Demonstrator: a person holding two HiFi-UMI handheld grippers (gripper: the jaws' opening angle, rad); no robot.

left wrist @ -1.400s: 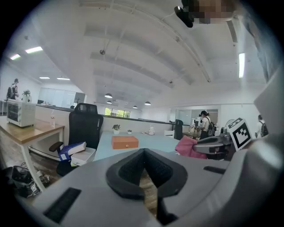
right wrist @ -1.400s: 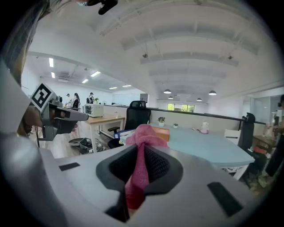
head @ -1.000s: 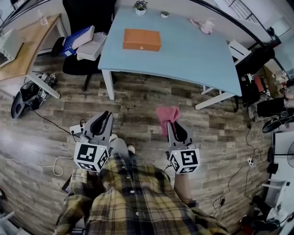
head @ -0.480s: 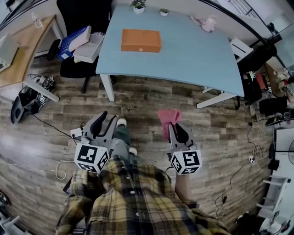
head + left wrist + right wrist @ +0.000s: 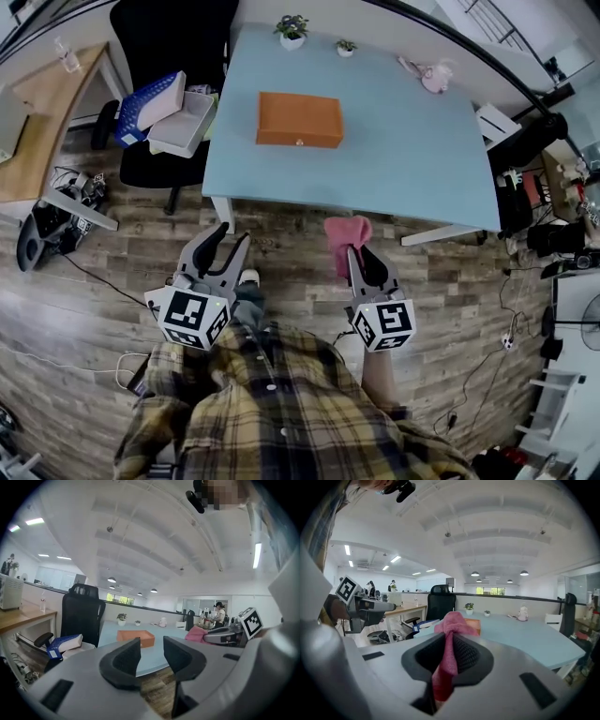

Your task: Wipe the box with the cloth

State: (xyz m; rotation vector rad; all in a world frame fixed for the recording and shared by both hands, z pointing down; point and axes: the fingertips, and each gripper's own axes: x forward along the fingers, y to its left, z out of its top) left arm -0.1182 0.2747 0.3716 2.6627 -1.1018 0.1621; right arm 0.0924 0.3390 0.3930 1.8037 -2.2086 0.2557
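Note:
An orange box [image 5: 300, 119] lies on the light blue table [image 5: 403, 159], towards its left half; the left gripper view shows the box [image 5: 136, 637] beyond the jaws. My right gripper [image 5: 349, 251] is shut on a pink cloth [image 5: 345, 237], held over the wooden floor just short of the table's near edge. In the right gripper view the cloth [image 5: 451, 641] is pinched between the pads and bunches up above them. My left gripper [image 5: 225, 246] has just been opening and stands open and empty, also over the floor before the table. Its left gripper view [image 5: 151, 654] shows a clear gap.
A black office chair [image 5: 159, 37] with a blue-and-white box [image 5: 152, 98] and white tray stands left of the table. Two small potted plants [image 5: 292, 27] and a pink-white toy [image 5: 433, 77] sit at the table's far edge. A wooden desk [image 5: 37, 122] stands far left; cables lie on the floor.
Both grippers have moved forward towards the table, which now appears closer. The left gripper's jaws have spread apart. The right gripper still holds the pink cloth.

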